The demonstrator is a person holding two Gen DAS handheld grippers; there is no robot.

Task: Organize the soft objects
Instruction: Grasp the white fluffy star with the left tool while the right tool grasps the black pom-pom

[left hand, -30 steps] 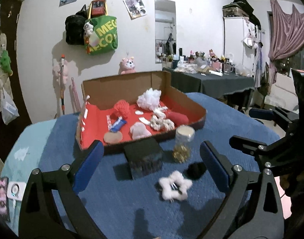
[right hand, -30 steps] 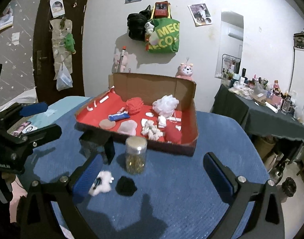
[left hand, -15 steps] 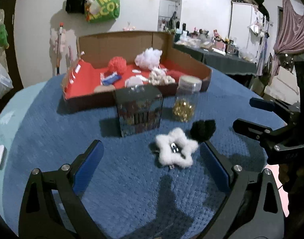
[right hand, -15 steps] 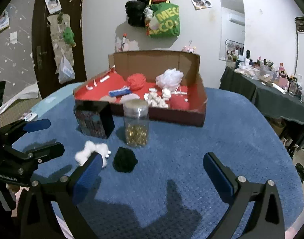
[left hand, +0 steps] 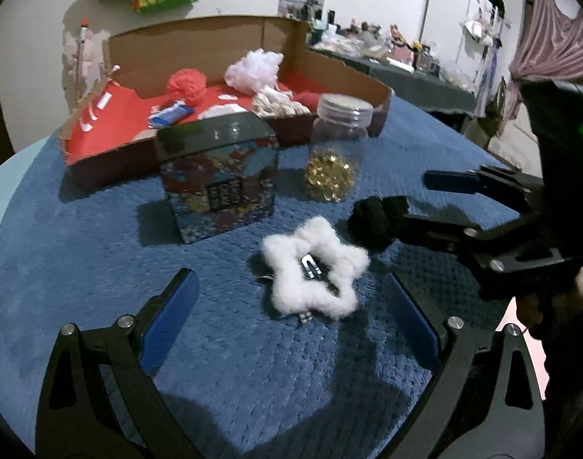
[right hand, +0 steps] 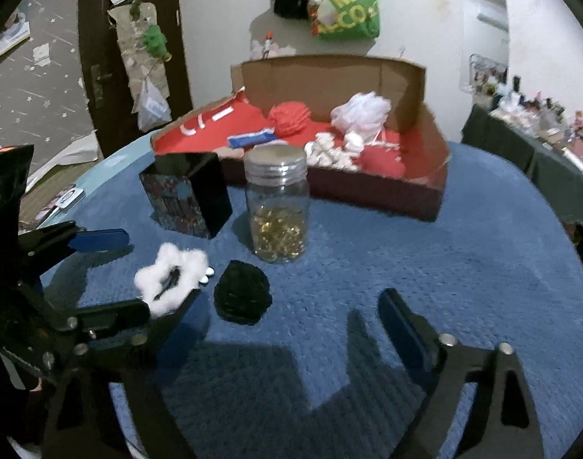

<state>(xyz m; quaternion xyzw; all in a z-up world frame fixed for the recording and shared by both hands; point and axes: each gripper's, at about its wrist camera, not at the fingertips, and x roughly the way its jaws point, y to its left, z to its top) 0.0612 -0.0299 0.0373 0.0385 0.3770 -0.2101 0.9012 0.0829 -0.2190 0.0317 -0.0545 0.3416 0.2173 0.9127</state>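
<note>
A white fluffy star-shaped hair clip point(left hand: 314, 267) lies on the blue tablecloth, with a black fuzzy scrunchie point(left hand: 373, 220) just right of it. My left gripper point(left hand: 289, 313) is open, its blue pads either side of the star, slightly short of it. My right gripper point(right hand: 287, 317) is open, just behind the black scrunchie point(right hand: 242, 296); the star point(right hand: 171, 275) is at its left finger. Each gripper shows in the other's view. A cardboard tray point(left hand: 381, 90) with a red lining holds several soft items: a red pom point(left hand: 186, 84), a white puff point(left hand: 255, 69).
A dark printed tin box point(left hand: 219, 178) and a glass jar of gold beads point(left hand: 335, 149) stand between the tray and the soft items. The blue tablecloth point(right hand: 444, 267) stretches to the right. A dark cluttered table point(right hand: 536, 141) stands at the far right.
Both grippers have moved forward and down toward the tablecloth. The star clip and black scrunchie now sit close at their fingertips. Both stay open.
</note>
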